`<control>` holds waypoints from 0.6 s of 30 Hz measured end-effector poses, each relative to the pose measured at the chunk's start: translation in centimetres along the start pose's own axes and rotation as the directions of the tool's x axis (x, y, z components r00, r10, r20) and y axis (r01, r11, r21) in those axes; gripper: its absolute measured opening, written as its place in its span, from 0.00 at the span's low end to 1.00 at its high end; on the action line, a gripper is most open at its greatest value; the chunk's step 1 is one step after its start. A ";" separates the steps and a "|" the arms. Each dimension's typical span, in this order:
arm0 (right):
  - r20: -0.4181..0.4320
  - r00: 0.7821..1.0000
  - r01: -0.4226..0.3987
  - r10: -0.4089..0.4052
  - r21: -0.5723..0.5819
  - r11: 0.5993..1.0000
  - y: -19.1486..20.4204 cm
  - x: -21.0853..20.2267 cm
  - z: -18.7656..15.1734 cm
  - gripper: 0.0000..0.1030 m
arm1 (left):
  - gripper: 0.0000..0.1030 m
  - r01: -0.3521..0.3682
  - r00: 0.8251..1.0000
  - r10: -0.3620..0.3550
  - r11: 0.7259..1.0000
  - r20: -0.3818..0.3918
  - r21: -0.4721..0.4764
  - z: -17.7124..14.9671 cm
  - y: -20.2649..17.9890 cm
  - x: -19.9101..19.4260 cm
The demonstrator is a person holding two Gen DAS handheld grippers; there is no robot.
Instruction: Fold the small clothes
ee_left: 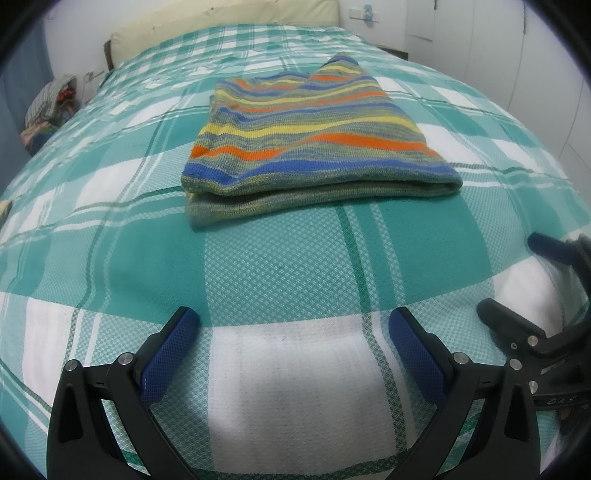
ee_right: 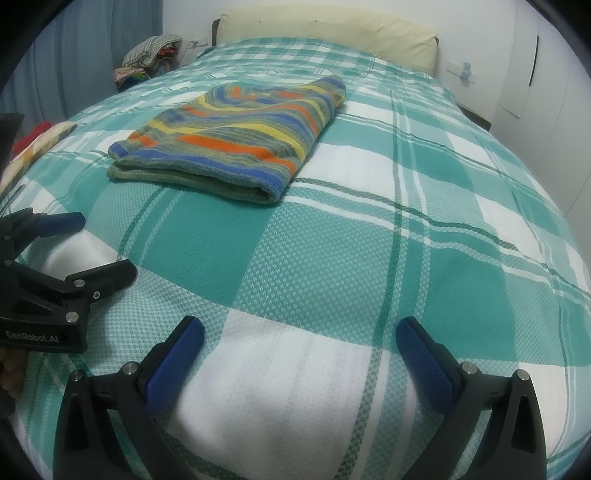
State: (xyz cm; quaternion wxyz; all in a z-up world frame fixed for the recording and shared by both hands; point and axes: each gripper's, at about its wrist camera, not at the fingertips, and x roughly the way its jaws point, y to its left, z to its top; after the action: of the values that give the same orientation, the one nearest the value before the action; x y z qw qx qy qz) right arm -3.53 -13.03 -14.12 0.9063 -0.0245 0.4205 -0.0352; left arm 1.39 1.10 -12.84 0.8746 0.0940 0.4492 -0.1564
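A striped knit garment [ee_left: 314, 144] in orange, yellow, blue and grey-green lies folded into a flat stack on the bed, with its folded edge facing me. The right wrist view shows the same garment [ee_right: 236, 140] further off and to the left. My left gripper [ee_left: 295, 325] is open and empty, hovering over the bedspread well short of the garment. My right gripper [ee_right: 299, 332] is also open and empty, low over the bed. Each gripper shows at the edge of the other's view: the right gripper [ee_left: 517, 273] and the left gripper [ee_right: 99, 247].
A teal and white checked bedspread [ee_left: 280, 266] covers the bed. A cream headboard [ee_right: 332, 26] stands at the far end against a white wall. A pile of other clothes [ee_right: 147, 55] sits beside the bed at the far left, near a blue curtain [ee_right: 92, 44].
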 end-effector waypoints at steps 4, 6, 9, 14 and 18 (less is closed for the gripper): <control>0.021 0.994 -0.109 0.108 0.061 0.992 -2.1 -1.8 0.7 0.99 | 0.98 0.121 0.991 -0.125 0.988 -0.038 -0.100 2.0 3.5 -1.9; 0.093 0.983 -0.167 0.156 0.118 0.979 -4.5 -3.0 2.5 0.99 | 0.98 0.179 0.984 -0.177 0.966 0.026 -0.189 4.1 7.0 -2.8; 0.136 0.960 -0.268 0.245 0.185 0.946 -7.5 -2.2 6.7 0.99 | 0.99 0.199 0.980 -0.194 0.952 0.047 -0.234 8.5 10.9 -1.3; 0.081 0.867 -0.485 0.491 0.362 0.796 -10.8 6.0 13.9 0.68 | 0.98 0.263 0.959 -0.280 0.936 -0.042 -0.233 13.5 13.2 5.7; 0.038 0.773 -0.575 0.633 0.462 0.675 -10.2 13.4 17.0 0.67 | 0.98 0.326 0.934 -0.347 0.925 -0.083 -0.196 15.0 12.0 8.6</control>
State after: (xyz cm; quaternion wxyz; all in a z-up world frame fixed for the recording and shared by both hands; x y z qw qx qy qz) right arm 17.66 -24.08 -12.58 0.8185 0.3277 0.4405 0.1692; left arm 21.78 6.05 -10.89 0.8119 -0.0544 0.5211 -0.2576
